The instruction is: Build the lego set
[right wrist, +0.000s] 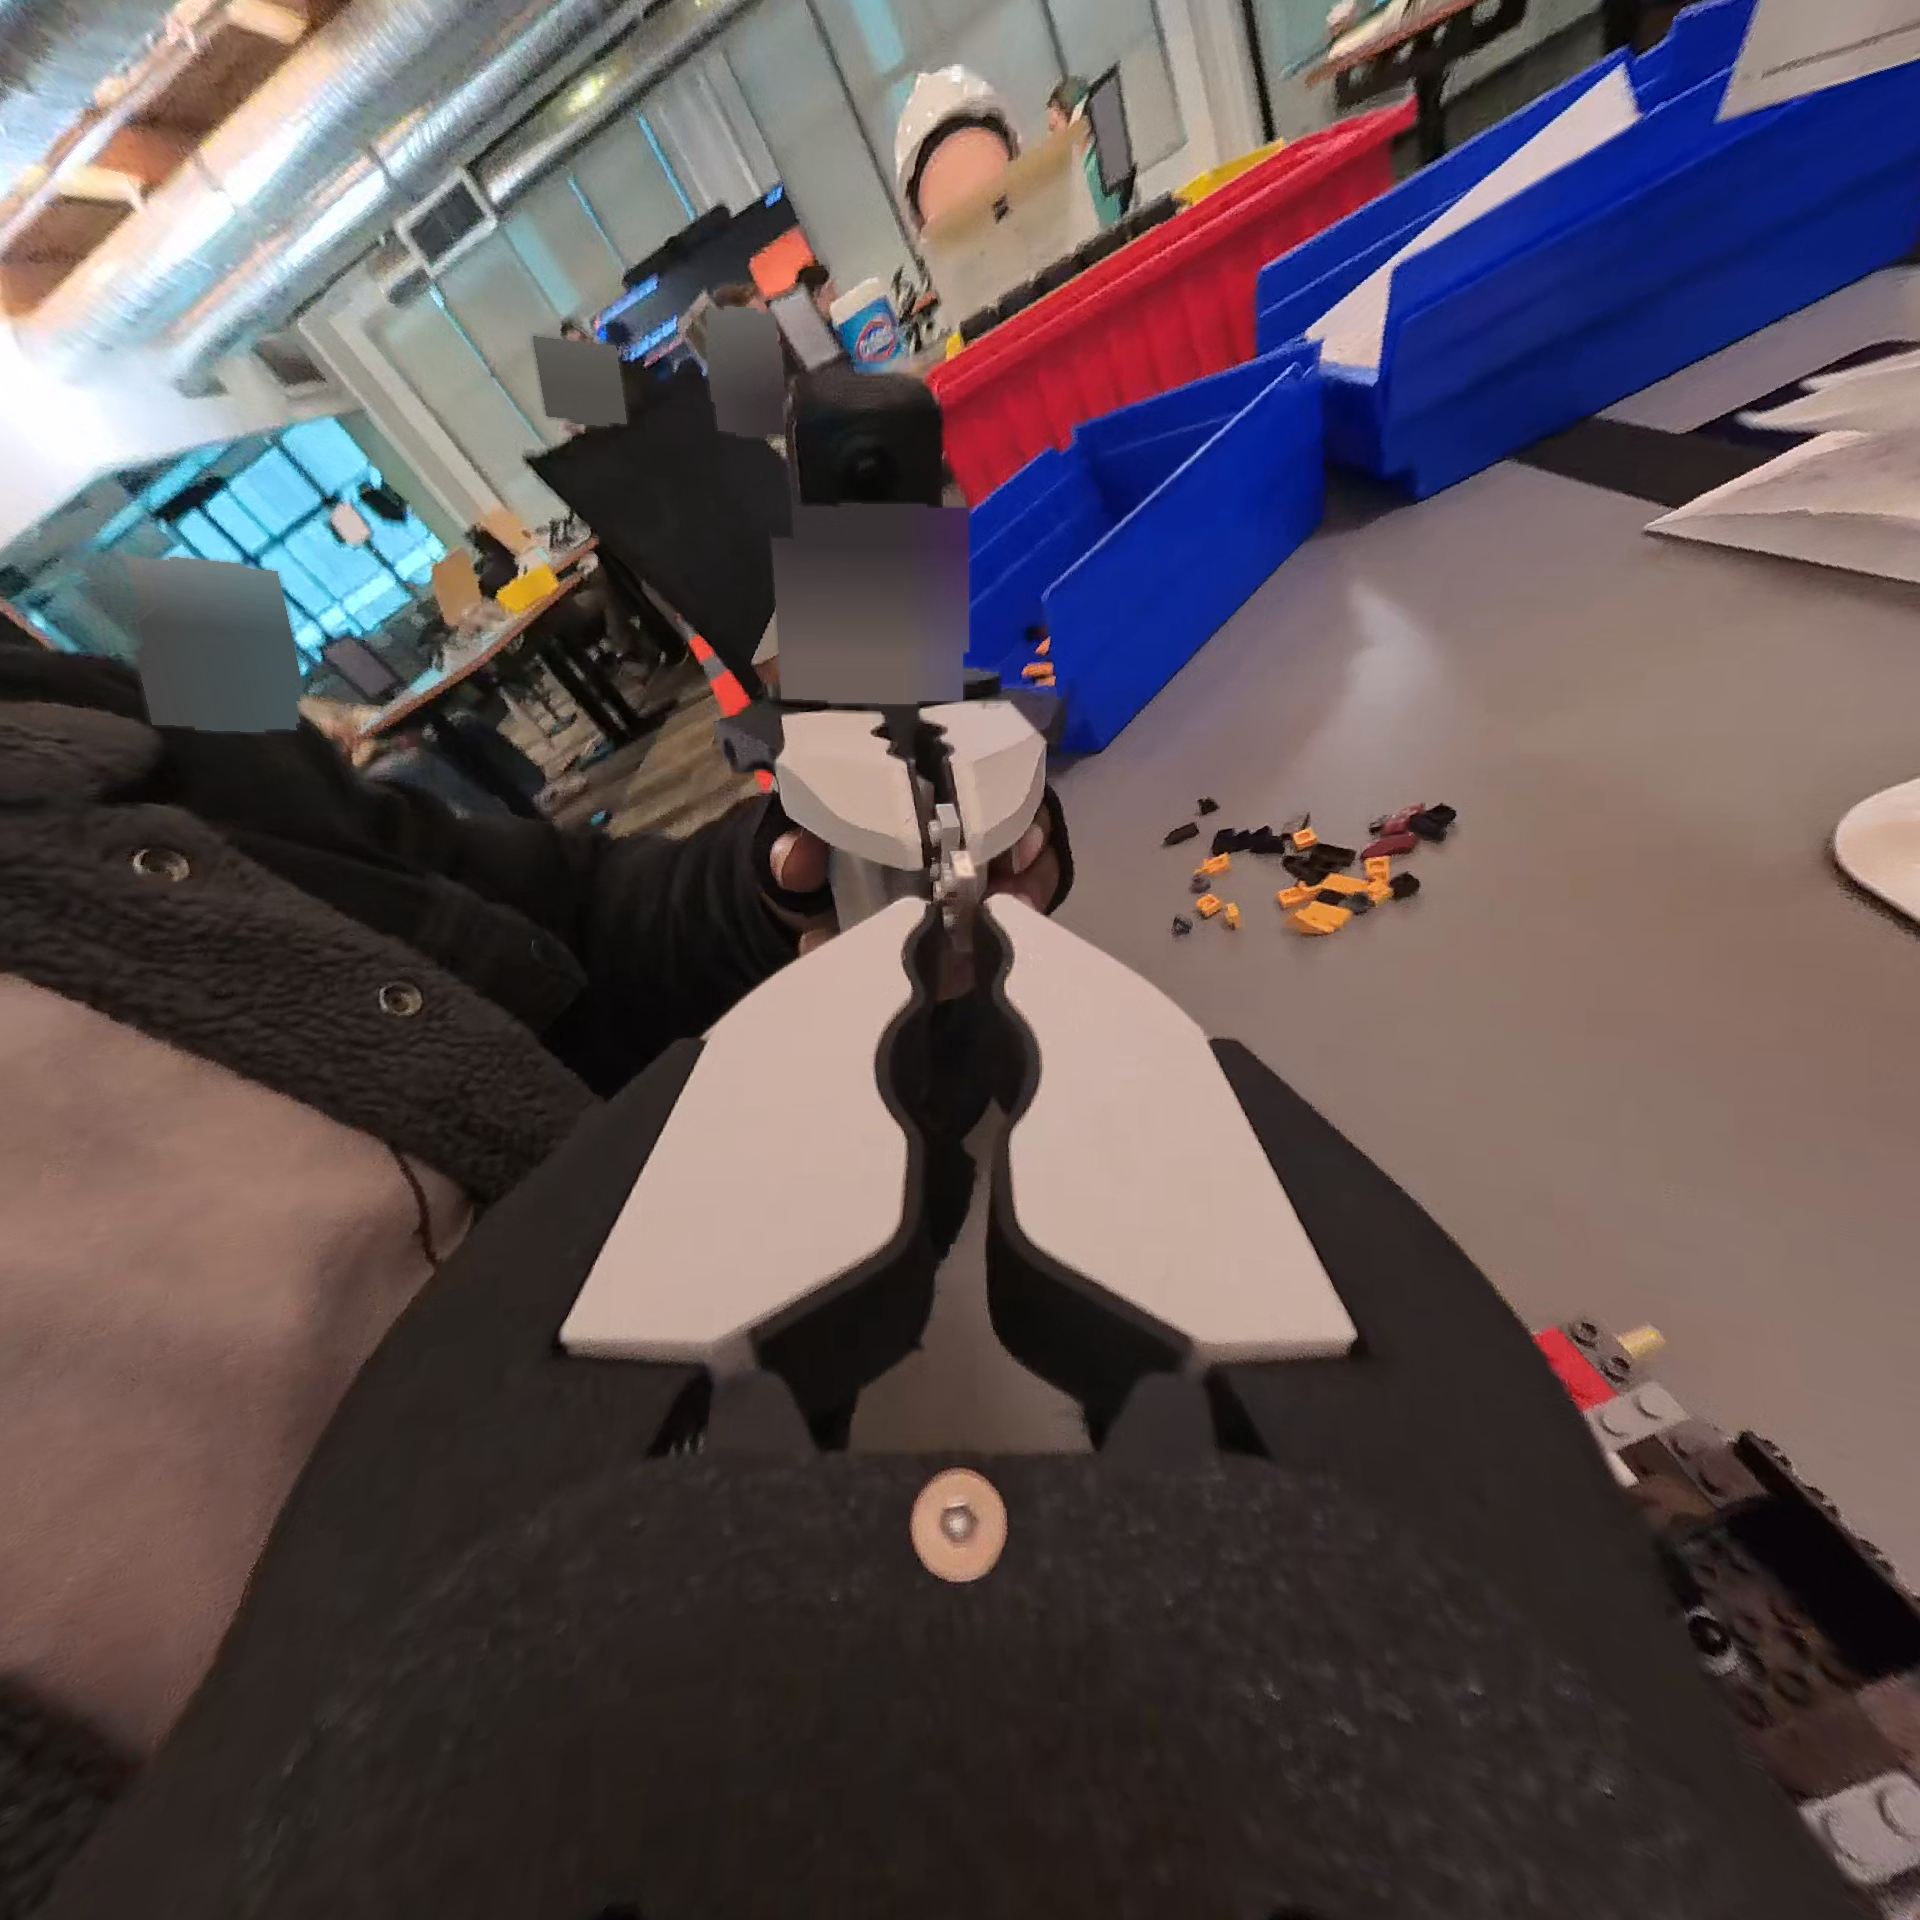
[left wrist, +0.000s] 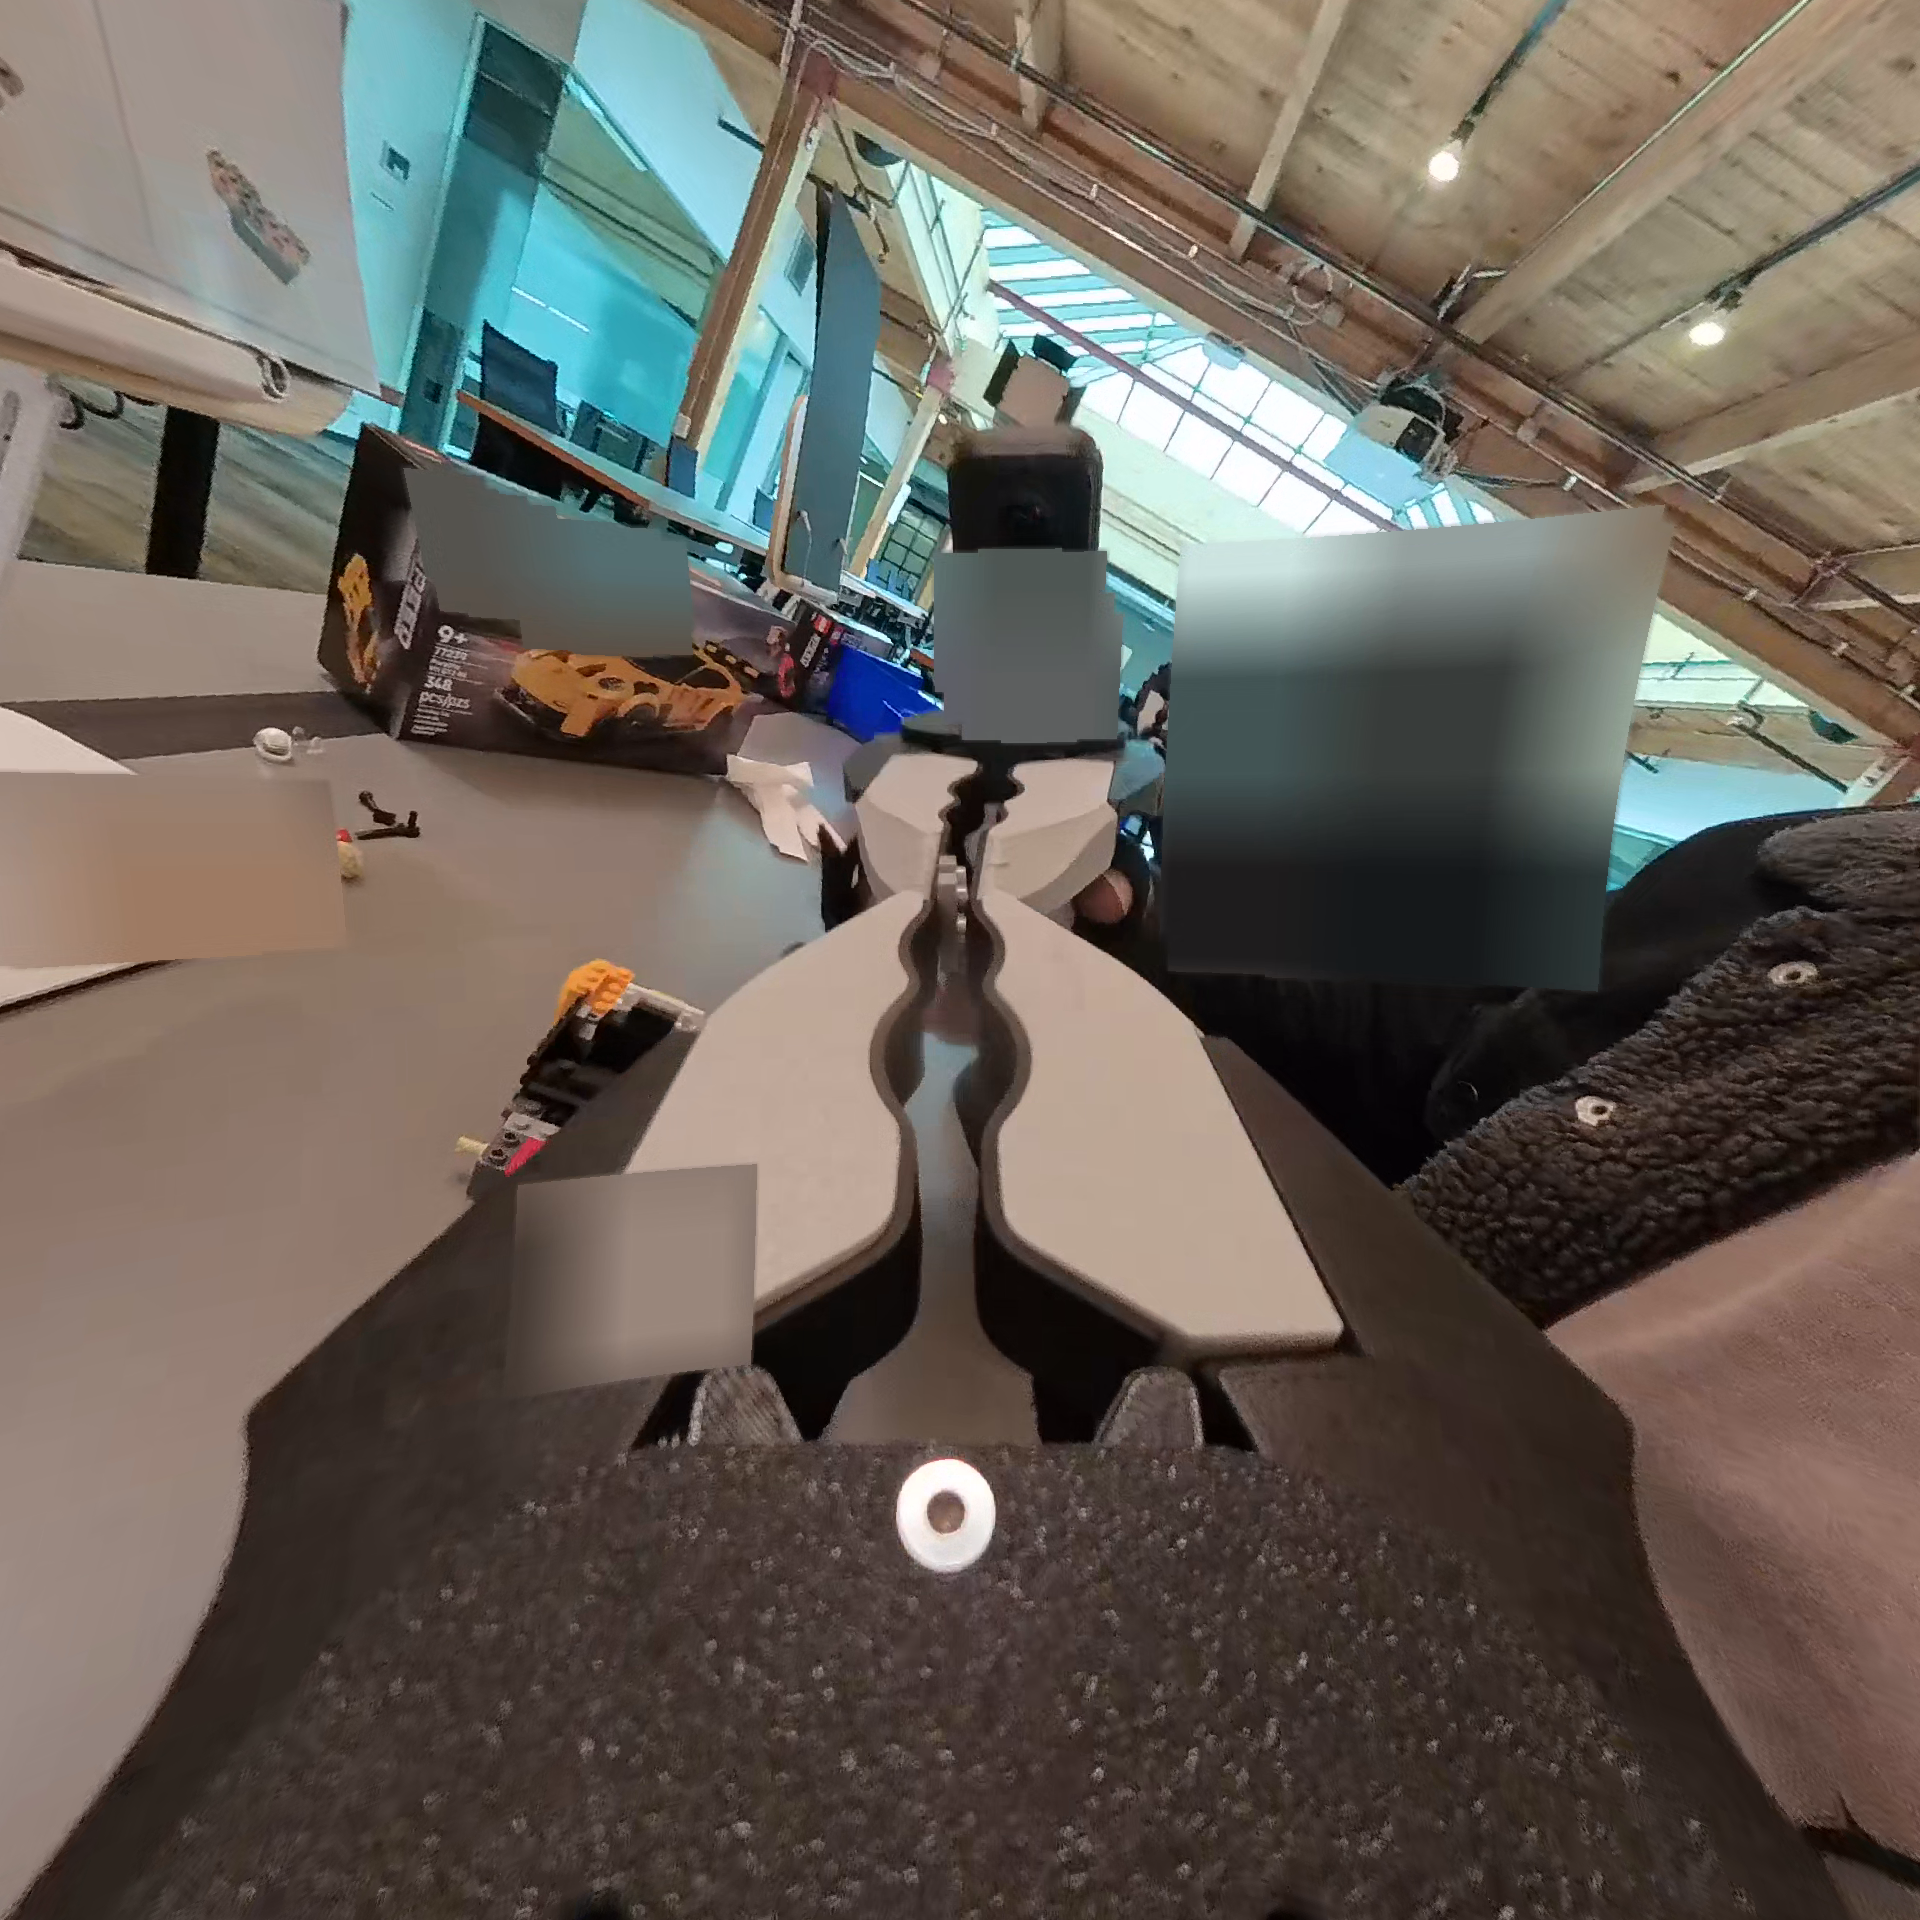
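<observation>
My left gripper (left wrist: 954, 920) and my right gripper (right wrist: 951, 920) meet tip to tip above the grey table (left wrist: 260, 1091), close to the person's chest. Both are shut on a small grey studded lego plate (right wrist: 951, 862), held between them; it also shows in the left wrist view (left wrist: 954, 883). I cannot tell if it is one piece or two pressed together. The right gripper (left wrist: 977, 810) faces the left wrist view; the left gripper (right wrist: 920, 790) faces the right wrist view. The partly built black and orange car (left wrist: 592, 1070) lies on the table below, also in the right wrist view (right wrist: 1714, 1475).
A pile of loose black, orange and dark red pieces (right wrist: 1320, 862) lies on the table. Blue bins (right wrist: 1174, 561) and a red bin (right wrist: 1143, 312) stand behind it. The set's box (left wrist: 499, 644), crumpled white paper (left wrist: 779, 800) and a few small parts (left wrist: 384, 821) lie beyond. Both grippers' tips are close together, under 4 cm apart.
</observation>
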Action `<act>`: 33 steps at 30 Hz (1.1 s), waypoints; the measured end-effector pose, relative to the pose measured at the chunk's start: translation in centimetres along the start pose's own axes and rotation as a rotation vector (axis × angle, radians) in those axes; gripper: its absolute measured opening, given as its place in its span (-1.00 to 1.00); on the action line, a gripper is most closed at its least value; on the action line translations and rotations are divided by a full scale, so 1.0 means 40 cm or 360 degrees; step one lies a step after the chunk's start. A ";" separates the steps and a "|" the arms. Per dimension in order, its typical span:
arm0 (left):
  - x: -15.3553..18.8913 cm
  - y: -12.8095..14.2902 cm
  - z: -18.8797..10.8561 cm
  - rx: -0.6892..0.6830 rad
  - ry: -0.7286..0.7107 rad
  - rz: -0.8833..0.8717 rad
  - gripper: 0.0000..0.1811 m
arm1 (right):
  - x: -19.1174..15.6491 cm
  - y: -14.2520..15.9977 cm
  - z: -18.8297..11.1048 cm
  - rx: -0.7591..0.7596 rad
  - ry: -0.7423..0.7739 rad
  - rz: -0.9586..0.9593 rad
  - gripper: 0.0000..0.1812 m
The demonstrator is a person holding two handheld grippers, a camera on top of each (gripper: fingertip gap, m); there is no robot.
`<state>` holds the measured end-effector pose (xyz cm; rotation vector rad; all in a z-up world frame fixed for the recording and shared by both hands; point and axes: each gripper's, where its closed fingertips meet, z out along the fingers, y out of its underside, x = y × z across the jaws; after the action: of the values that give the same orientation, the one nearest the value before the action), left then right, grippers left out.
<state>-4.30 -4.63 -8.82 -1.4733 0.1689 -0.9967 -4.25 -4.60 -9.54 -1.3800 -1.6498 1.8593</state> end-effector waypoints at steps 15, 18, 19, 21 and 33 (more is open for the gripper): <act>-0.015 0.215 -0.008 -0.0971 -0.0024 0.0096 -0.95 | 0.014 0.178 -0.027 -0.1434 -0.0192 -0.0287 -0.95; -0.046 0.215 -0.013 -0.0930 -0.0097 -0.0024 -0.95 | 0.051 0.176 -0.015 -0.1317 -0.0090 -0.0321 -0.93; -0.058 0.213 -0.016 -0.0904 -0.0119 -0.0100 -0.95 | 0.067 0.174 -0.015 -0.1260 -0.0030 -0.0346 -0.89; -0.088 0.209 -0.024 -0.0851 -0.0184 -0.0232 -0.95 | 0.095 0.203 -0.033 -0.1235 0.0108 -0.0484 -0.79; -0.123 0.223 -0.026 -0.0773 -0.0190 -0.0569 -0.95 | 0.122 0.380 -0.006 -0.1226 0.0389 -0.0669 -0.77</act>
<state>-3.98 -4.06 -19.04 -2.0528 0.0625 -1.2031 -1.01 -5.36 -25.17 -1.2789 -2.3962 0.8041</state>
